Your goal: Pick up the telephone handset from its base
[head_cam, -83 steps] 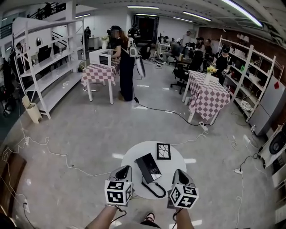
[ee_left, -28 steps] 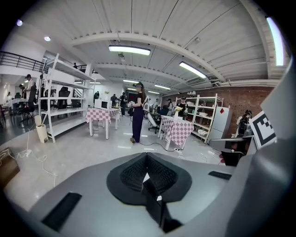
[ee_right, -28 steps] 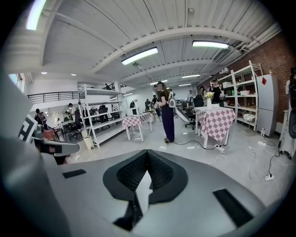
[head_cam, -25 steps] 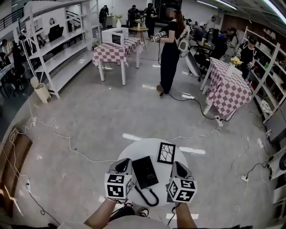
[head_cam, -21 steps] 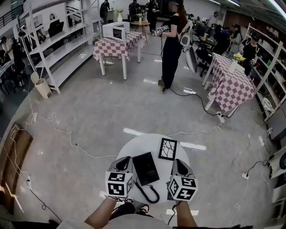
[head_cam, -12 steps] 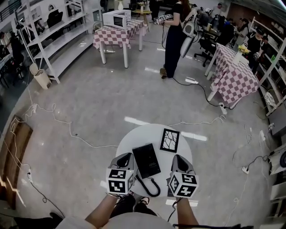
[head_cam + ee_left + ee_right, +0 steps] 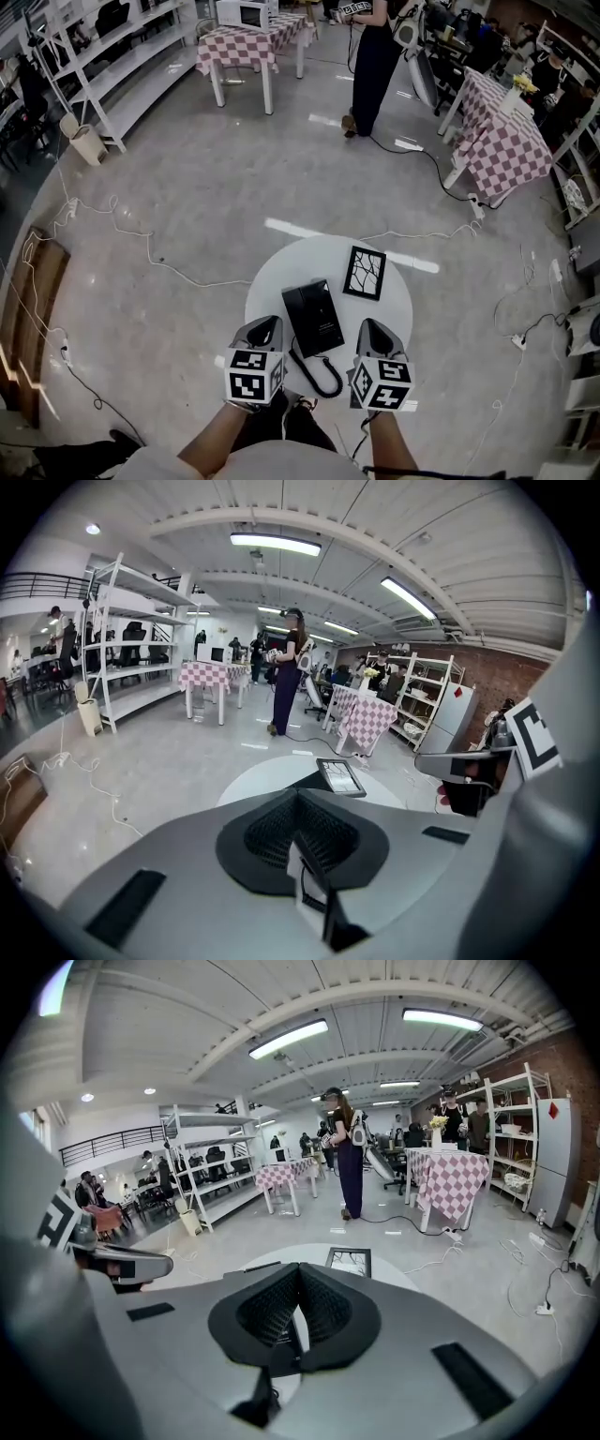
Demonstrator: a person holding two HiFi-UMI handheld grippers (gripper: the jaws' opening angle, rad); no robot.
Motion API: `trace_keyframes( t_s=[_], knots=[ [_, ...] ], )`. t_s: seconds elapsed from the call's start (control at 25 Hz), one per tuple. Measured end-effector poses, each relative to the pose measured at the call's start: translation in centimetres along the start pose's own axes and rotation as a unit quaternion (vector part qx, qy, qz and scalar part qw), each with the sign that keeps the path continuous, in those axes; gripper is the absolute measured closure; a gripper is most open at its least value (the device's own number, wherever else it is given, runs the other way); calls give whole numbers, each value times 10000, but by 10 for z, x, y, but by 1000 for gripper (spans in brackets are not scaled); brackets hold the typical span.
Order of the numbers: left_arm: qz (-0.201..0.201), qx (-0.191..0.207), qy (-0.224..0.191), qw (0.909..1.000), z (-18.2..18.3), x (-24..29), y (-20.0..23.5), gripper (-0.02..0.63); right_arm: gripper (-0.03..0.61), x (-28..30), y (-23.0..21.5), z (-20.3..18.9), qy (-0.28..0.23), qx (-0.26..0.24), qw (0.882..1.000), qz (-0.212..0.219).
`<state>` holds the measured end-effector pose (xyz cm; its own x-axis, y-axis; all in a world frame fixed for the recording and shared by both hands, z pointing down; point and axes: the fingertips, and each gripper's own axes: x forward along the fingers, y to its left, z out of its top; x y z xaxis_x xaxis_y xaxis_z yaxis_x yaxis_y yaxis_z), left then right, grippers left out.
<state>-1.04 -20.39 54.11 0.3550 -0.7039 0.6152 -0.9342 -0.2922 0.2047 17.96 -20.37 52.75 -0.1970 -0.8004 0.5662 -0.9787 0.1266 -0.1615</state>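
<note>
Over the near edge of the small round white table (image 7: 394, 309) the person holds both tools level, the left gripper (image 7: 264, 330) at the left of the near edge and the right gripper (image 7: 371, 332) at its right. The flat black rectangular telephone (image 7: 314, 319) sits between them. From where I stand that looks like a ready stance: each tool flanks the phone so either could go in, and neither touches it.

The left gripper's ribbed black fingers (image 7: 272, 832) are pressed together at the tips and carry nothing. The right gripper's fingers (image 7: 323, 1307) meet the same way, and only bare table shows through the slit beneath them. They would need to spread before any grasp.

The telephone lies a little towards the near edge, its long side running towards the far edge. The black handset (image 7: 302, 317) seems to rest along the base's left side, though from above I cannot separate it cleanly from the base. Its black cord (image 7: 323, 382) loops out over the near edge between the two tools. That slack should let the handset rise freely, though the loop could snag a finger.

Near the far right edge lies a black-framed picture with a branching line pattern (image 7: 365, 273). It is well apart from the phone and out of the way of the lift, which has not begun.
</note>
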Motion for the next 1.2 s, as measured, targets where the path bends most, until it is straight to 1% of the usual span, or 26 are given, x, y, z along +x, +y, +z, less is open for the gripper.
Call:
trace_keyframes(
  t_s=[0.52, 0.72, 0.88, 1.2],
  knots=[
    [-82, -19, 489, 9988, -48, 13, -3, 598, 555, 3, -3, -41, 324, 144, 9993, -68],
    [-221, -141, 478, 9985, -52, 16, -9, 598, 555, 4, -2, -55, 428, 221, 9988, -71],
    [-312, -86, 506, 9982, -56, 16, -14, 598, 555, 1, -2, -61, 471, 268, 9985, -79],
    [-447, -165, 562, 9973, -64, 23, -18, 595, 555, -1, -3, -73, 559, 323, 9978, -120]
  ],
)
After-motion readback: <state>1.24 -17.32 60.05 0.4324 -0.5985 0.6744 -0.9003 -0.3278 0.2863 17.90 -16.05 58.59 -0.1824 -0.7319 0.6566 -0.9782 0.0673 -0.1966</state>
